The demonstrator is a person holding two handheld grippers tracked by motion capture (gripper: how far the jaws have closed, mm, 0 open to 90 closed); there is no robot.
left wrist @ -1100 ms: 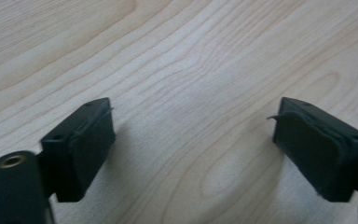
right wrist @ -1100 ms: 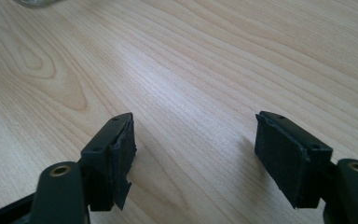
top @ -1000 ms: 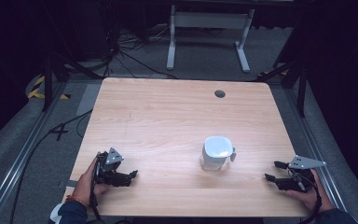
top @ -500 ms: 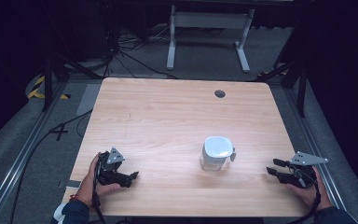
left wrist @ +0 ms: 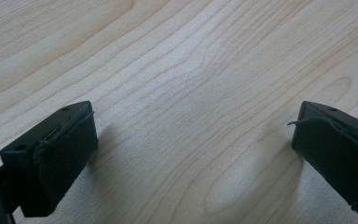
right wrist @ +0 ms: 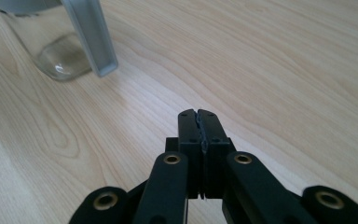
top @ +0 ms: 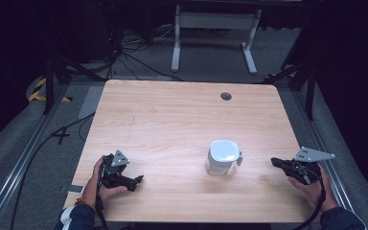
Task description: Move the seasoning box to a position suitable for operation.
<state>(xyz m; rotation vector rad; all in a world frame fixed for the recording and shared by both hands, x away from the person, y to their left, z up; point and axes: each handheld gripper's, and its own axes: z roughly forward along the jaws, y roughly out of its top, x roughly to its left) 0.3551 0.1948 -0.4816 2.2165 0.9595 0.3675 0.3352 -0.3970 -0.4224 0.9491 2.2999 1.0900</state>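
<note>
Clear jar (top: 220, 160) w/ white lid and grey side handle (right wrist: 92, 37) stands upright on the surface (top: 172, 115), right of centre, nearer the person's edge. Right tool (top: 281, 164): just closed, jaws pressed together w/ nothing between; it sits near the jar's handle side, apart from it, tips aimed toward it, prob. staged for a handle approach. Left tool (top: 136, 180): jaws spread, empty, low over bare wood at the near-left, well apart from the jar; appears parked as standby.
</note>
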